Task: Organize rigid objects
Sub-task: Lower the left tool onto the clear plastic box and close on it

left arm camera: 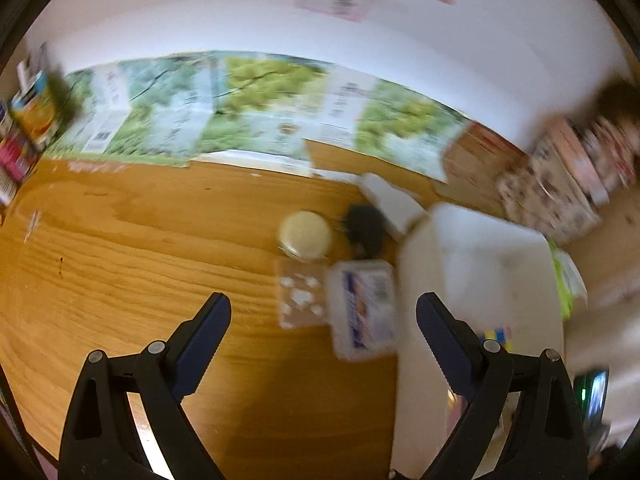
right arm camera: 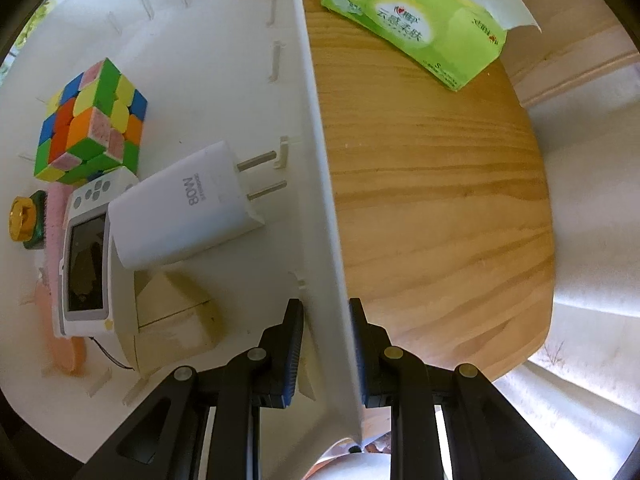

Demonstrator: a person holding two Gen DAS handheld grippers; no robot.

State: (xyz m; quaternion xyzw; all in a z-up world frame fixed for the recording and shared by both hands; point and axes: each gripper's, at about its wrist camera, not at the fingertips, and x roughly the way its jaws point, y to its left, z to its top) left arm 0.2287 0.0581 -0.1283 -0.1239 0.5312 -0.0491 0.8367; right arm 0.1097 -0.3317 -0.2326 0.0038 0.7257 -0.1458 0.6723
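Observation:
My right gripper (right arm camera: 326, 306) is shut on the side wall of the white bin (right arm camera: 316, 160). The bin holds a colour cube (right arm camera: 92, 120), a white plug charger (right arm camera: 188, 208), a white device with a screen (right arm camera: 86, 256), a small cardboard box (right arm camera: 176, 320) and a gold-capped item (right arm camera: 22, 220). My left gripper (left arm camera: 323, 304) hangs open and empty over the wooden table (left arm camera: 140, 248), in a blurred view. Ahead of it lie a clear box with a purple label (left arm camera: 364, 308), a clear packet (left arm camera: 300, 296), a cream-lidded jar (left arm camera: 306, 236), a black object (left arm camera: 362, 232) and a white box (left arm camera: 392, 204), all left of the bin (left arm camera: 480, 260).
A green tissue pack (right arm camera: 420, 12) lies on the table right of the bin; the rounded table edge (right arm camera: 548, 200) is beyond it. Printed sheets (left arm camera: 260, 100) line the wall. Cartons (left arm camera: 32, 120) stand at the far left and patterned boxes (left arm camera: 552, 184) at the right.

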